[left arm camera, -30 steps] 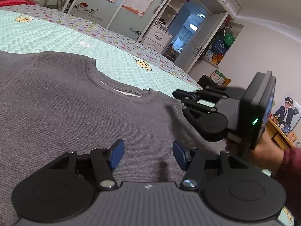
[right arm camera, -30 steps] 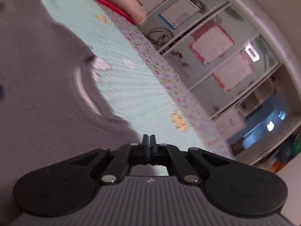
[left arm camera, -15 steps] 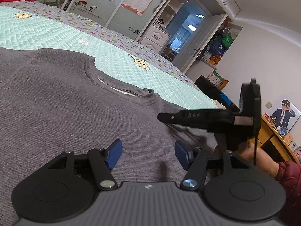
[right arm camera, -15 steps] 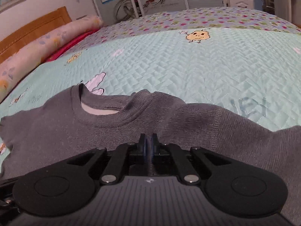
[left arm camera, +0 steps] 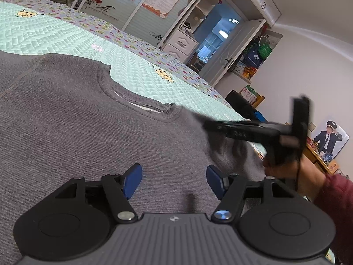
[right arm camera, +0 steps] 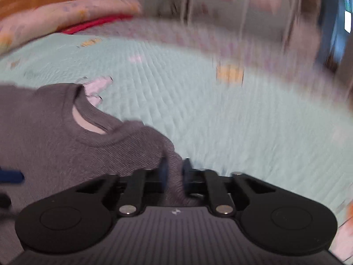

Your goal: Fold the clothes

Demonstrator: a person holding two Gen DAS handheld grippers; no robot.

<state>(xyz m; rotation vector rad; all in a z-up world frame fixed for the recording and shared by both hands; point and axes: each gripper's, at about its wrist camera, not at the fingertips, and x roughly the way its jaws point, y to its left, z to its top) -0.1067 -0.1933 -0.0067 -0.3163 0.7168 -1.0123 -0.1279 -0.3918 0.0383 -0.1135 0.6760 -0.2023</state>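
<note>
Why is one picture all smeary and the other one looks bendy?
Right wrist view: motion blur streaks the quilt and far wall; the gray sweater is a little sharper. Left wrist view: mostly crisp, only the right gripper is blurred; the fisheye lens bends the wardrobe.

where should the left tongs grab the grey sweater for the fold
Probably the shoulder edge on the left tongs' own side, where the seam runs beside the collar. The grey sweater lies flat on the quilt, so come in low from the outer edge, one finger under. The right tongs already straddle a fold at the opposite shoulder.
</note>
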